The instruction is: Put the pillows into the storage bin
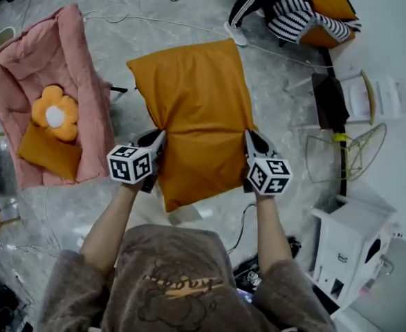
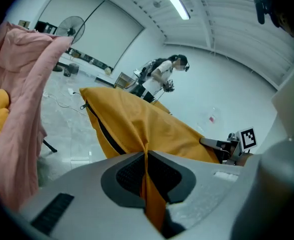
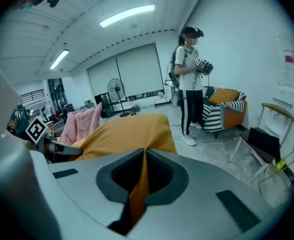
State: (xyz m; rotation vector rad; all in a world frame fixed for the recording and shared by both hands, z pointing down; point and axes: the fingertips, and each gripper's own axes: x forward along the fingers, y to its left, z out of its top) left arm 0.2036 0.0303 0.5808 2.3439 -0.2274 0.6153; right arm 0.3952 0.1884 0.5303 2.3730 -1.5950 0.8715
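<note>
The left gripper [image 1: 160, 138] and the right gripper [image 1: 250, 138] were both clenched on the same orange pillow [image 1: 192, 109]. Each pinched a fold of its cover between closed jaws, one on either side edge. I took that for a sensible way to carry it: a soft, wide thing sags from a single pinch, and two pinches on opposite edges kept it spread flat and off the floor [image 1: 272, 81].

Far to the left stood the pink bin [image 1: 78, 54], soft-walled and open at the top. A flower cushion [image 1: 55, 113] and a second orange pillow [image 1: 49, 152] lay inside it, the flower resting partly on the orange one. Bare pink showed above them, so I judged there was room for more.

Just right of the bin came the left gripper, its marker cube toward the person and its jaws pointing away and downward into the pillow's left edge. The pillow hung between the two tools in front of the person, beside the bin and not yet over it. I thought it would have to travel leftward and clear the bin's near wall before either pinch could let go. The right gripper mirrored the left on the opposite edge.

Further right a white cabinet [image 1: 351, 244] stood well apart, and another person [image 3: 188, 79] waited near a striped chair [image 1: 313, 12] across the room.
</note>
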